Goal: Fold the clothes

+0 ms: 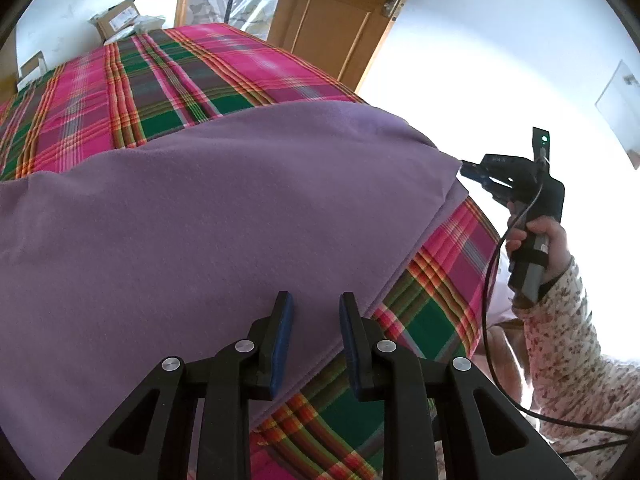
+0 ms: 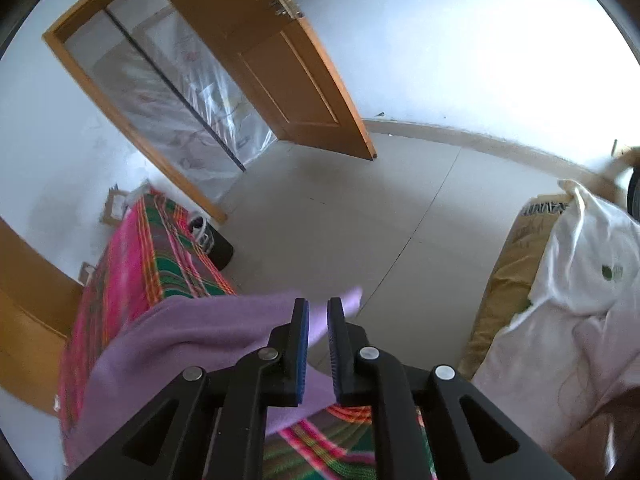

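A purple cloth [image 1: 220, 208] lies spread over a bed with a pink and green plaid cover [image 1: 160, 80]. My left gripper [image 1: 316, 300] hovers open just over the cloth's near edge, with nothing pinched between its blue pads. At the right, my right gripper [image 1: 466, 170], held by a hand in a floral sleeve [image 1: 568, 320], pinches the cloth's far right corner and lifts it off the bed. In the right wrist view that gripper [image 2: 318, 304] is shut on the purple cloth [image 2: 180, 332], whose corner pokes out beyond the fingertips above the plaid cover [image 2: 160, 264].
A wooden door [image 2: 288, 72] stands ajar beyond the bed, beside a plastic-covered doorway. Cardboard boxes [image 1: 120, 20] sit at the bed's far end. A black bin [image 2: 216, 244] stands on the tiled floor [image 2: 360, 208]. A white bag [image 2: 580, 280] lies at right. A cable [image 1: 490, 280] hangs from the right gripper.
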The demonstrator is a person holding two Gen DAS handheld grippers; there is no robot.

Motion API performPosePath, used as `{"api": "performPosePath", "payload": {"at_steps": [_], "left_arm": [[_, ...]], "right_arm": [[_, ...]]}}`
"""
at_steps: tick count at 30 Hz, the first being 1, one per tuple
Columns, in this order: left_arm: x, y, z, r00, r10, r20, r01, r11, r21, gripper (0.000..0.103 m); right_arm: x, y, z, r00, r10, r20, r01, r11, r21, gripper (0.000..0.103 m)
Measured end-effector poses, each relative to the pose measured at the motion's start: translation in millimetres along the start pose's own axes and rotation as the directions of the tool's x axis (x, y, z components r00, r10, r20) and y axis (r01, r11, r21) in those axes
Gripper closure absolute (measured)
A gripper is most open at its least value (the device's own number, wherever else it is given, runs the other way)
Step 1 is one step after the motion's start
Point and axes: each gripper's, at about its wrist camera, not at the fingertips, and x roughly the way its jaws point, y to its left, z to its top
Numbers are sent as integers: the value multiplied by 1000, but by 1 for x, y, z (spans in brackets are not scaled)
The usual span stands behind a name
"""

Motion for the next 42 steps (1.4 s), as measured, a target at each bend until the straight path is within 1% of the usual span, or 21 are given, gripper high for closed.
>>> {"api": "performPosePath", "payload": {"at_steps": [3,5,7,10,15,19,21,22,25,29,39,42], "left_arm": [[0,0,-1,1000,-3,1,3,1000,-2,78],[1,-1,-1,1000,-3,2,3,1000,-4,78],[1,-2,-1,1000,-2,4,2,1000,-6,78],[0,-3,-3,1000,-2,4,2,1000,-7,78],[0,-3,-6,1000,-5,7,6,1000,-10,78],[-1,-3,-7,1000,-8,9,8,1000,-15,78],[-1,-3,-7,1000,-9,10,9,1000,-16,78],[-1,-2,-8,1000,-10,10,10,1000,-17,78],[-2,-2,-8,1000,-13,11,13,1000,-21,78],[-2,-2,-8,1000,-12,11,12,1000,-19,78],[-8,-4,-11,1000,-21,10,21,1000,0,78],[-9,-4,-12,999,-34,10,34,999,2,78]], "right_arm": [[-8,2,-6,995,96,-18,-95,995,22,90],[-5,9,-11,986,159,-57,-158,987,16,81],[0,14,-17,973,211,-91,-211,977,19,80],[6,21,-22,963,247,-107,-246,969,26,80],[15,34,-24,961,242,-135,-242,970,18,80],[17,40,-26,965,220,-140,-221,975,13,80],[13,41,-27,970,211,-124,-213,977,-5,90],[10,41,-28,972,205,-116,-208,978,-18,99],[1,45,-31,976,198,-85,-204,977,-63,99],[-15,48,-29,977,208,-49,-211,975,-73,100],[-28,37,-31,981,179,-72,-182,983,-28,100],[-20,31,-36,982,165,-90,-166,986,0,100]]}}
